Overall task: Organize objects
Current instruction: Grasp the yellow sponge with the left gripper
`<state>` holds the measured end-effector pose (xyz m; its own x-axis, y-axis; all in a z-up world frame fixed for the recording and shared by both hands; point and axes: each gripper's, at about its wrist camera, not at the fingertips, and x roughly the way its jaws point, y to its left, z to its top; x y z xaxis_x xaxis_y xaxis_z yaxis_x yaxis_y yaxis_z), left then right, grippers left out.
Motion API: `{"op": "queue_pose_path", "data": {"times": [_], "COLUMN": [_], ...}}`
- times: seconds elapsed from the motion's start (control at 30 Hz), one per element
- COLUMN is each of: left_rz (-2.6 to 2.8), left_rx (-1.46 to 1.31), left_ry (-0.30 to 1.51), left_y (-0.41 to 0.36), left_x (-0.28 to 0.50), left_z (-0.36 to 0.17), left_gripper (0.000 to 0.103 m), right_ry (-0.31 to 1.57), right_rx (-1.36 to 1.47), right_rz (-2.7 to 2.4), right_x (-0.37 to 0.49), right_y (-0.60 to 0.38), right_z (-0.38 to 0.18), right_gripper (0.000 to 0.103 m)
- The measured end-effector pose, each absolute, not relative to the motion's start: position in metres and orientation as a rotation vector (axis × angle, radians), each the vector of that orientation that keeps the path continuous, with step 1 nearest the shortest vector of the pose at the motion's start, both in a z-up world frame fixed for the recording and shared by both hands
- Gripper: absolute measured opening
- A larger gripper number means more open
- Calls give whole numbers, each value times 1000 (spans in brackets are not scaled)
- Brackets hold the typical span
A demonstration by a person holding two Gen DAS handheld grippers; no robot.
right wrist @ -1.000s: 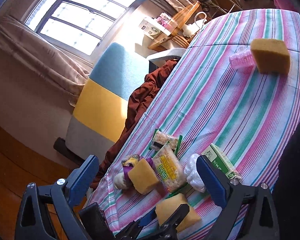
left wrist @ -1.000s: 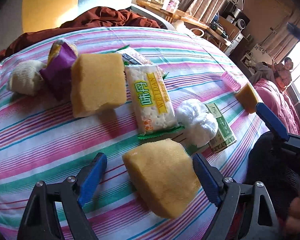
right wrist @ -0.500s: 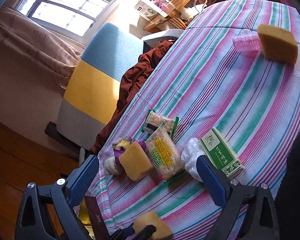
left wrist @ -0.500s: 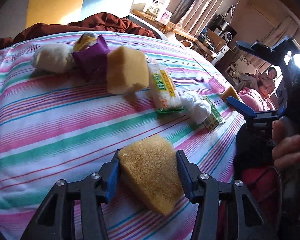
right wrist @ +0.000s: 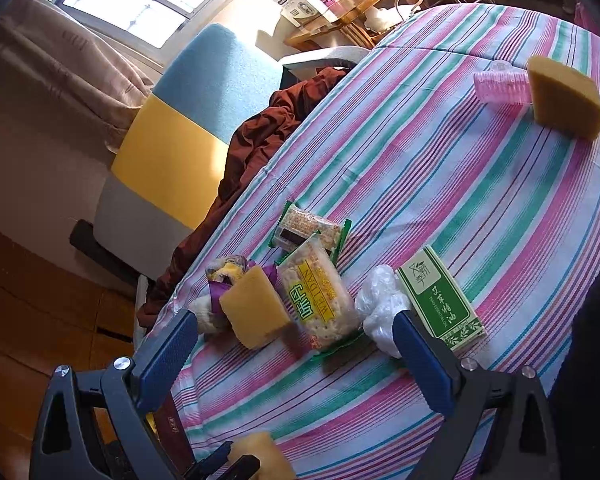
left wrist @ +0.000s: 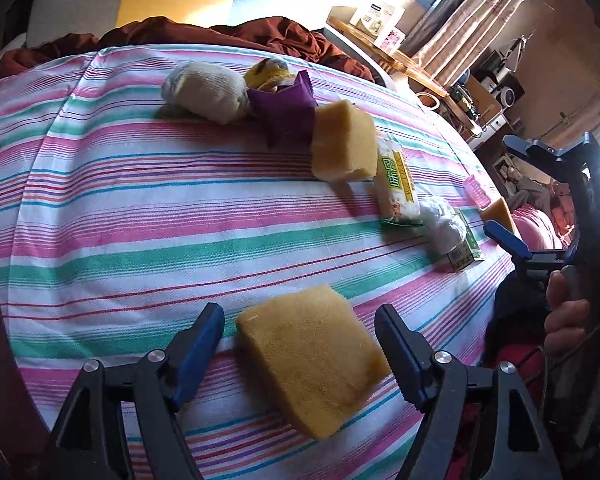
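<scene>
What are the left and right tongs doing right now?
Left tongs: opening, pads off the yellow sponge lying between them.
Right tongs: open, holding nothing.

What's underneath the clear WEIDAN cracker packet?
The clear WEIDAN cracker packet overlaps a second green-edged cracker packet and otherwise lies on the striped tablecloth. Anything else beneath it is covered.

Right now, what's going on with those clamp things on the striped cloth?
A person is tidying with a hand-held gripper in each hand. The left gripper is opening around a yellow sponge lying on the cloth; its pads are clear of it. The right gripper hovers open above a cluster of snack packets, another sponge and a green box.
</scene>
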<state>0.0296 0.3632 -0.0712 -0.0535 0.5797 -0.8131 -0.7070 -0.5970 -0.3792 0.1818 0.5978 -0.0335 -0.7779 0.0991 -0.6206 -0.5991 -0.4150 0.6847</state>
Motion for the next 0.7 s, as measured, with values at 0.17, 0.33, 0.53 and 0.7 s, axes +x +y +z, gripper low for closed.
{"op": "queue_pose_path", "data": {"times": [0.17, 0.33, 0.53, 0.7], "left_rz": [1840, 1894, 1870, 1855], "left_rx": [-1300, -1133, -1080, -1027], "left_ry": [212, 334, 308, 305], "left_y": [376, 374, 351, 345], "left_x": [40, 55, 49, 49], "left_z": [-76, -80, -82, -84], "left_gripper": [88, 63, 57, 58], "right_ry": [1371, 1360, 1234, 921], "right_rx": [-700, -727, -845, -1081], "right_rz": [2223, 2226, 2251, 2246], "right_x": [182, 179, 163, 128], "right_y": [598, 597, 587, 571], "right_z": [-33, -34, -30, -26], "right_gripper": [100, 100, 100, 89]}}
